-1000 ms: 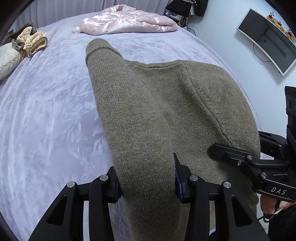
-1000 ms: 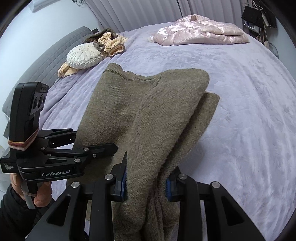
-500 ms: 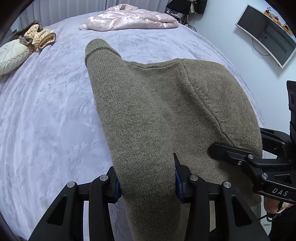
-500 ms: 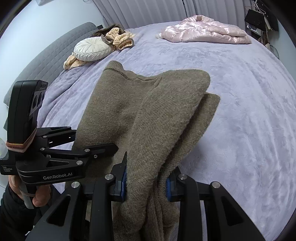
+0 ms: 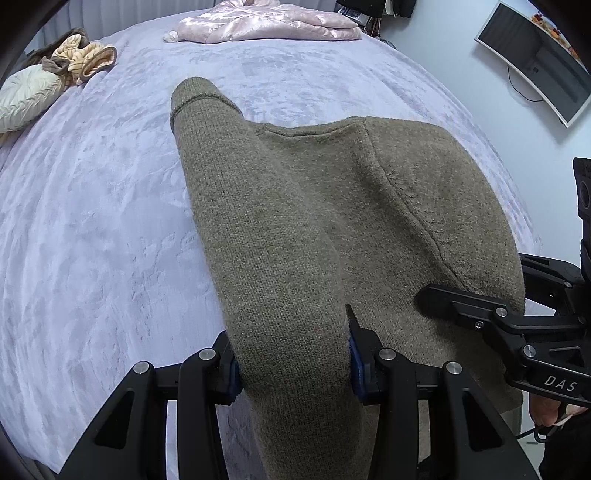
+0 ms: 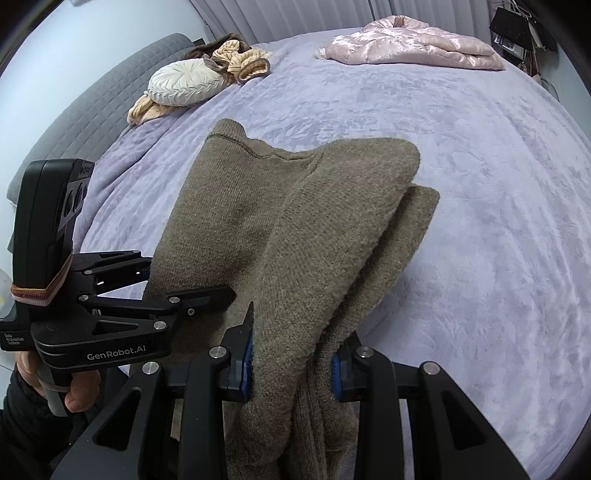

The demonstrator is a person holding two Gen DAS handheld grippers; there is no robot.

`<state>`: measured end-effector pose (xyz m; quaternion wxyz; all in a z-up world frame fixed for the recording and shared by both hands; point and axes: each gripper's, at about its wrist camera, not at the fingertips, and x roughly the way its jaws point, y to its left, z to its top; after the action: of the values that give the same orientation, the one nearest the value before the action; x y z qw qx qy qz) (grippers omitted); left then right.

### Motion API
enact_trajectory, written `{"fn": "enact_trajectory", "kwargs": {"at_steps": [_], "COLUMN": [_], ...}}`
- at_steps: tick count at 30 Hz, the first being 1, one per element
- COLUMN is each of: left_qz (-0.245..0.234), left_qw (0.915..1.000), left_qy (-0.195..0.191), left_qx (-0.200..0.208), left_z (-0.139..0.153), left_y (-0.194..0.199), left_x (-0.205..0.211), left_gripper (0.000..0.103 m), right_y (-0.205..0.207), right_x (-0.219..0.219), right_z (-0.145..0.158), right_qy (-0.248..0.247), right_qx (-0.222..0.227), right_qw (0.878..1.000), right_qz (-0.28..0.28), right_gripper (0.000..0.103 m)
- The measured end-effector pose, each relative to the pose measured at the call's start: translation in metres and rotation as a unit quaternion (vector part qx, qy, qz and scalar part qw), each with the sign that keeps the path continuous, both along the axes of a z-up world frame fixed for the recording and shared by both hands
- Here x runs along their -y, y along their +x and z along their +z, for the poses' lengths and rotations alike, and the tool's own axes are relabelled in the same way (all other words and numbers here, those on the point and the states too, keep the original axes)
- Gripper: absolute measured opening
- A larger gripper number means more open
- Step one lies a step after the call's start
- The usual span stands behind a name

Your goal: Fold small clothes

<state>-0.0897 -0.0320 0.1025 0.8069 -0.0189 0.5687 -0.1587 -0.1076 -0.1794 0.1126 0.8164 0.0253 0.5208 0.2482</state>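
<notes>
A: Why are both tools clamped on the same sweater (image 5: pixel 332 229)?

B: The left gripper (image 5: pixel 293 363) pinches a thick bunch of it and the right gripper (image 6: pixel 291 363) grips folded layers at the other side, I'd say so the knit stays spread between them.

A: And where is it?

B: Draped forward from the jaws over the near part of the lilac bedspread (image 5: pixel 96 229). Far off lie a round cushion (image 6: pixel 184 83) and a pink quilt (image 5: pixel 266 24), well apart from it.
</notes>
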Motion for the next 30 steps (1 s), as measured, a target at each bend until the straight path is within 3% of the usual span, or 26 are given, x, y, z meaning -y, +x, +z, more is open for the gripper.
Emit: {"fn": "enact_trajectory", "kwargs": {"at_steps": [12, 17, 23, 30], "left_qz": [0.006, 0.003, 0.002, 0.014], "left_qw": [0.9998, 0.9999, 0.9998, 0.9997], "left_qy": [-0.005, 0.006, 0.017, 0.002], "left_qx": [-0.017, -0.008, 0.009, 0.018], "left_z": [-0.021, -0.029, -0.034, -0.042], "left_y": [-0.001, -0.002, -0.004, -0.007], "left_x": [0.000, 0.001, 0.002, -0.005], "left_gripper": [0.046, 0.054, 0.055, 0.065], "right_y": [0.002, 0.010, 0.016, 0.020], "right_x": [-0.002, 0.005, 0.016, 0.027], "right_z": [-0.021, -0.039, -0.061, -0.077], "right_qy": [0.000, 0.007, 0.026, 0.058], "right_qx": [-0.018, -0.034, -0.048, -0.052], "right_qw": [1.000, 0.999, 0.998, 0.997], "right_qz": [-0.002, -0.009, -0.020, -0.025], "right_gripper": [0.034, 0.034, 0.035, 0.038]}}
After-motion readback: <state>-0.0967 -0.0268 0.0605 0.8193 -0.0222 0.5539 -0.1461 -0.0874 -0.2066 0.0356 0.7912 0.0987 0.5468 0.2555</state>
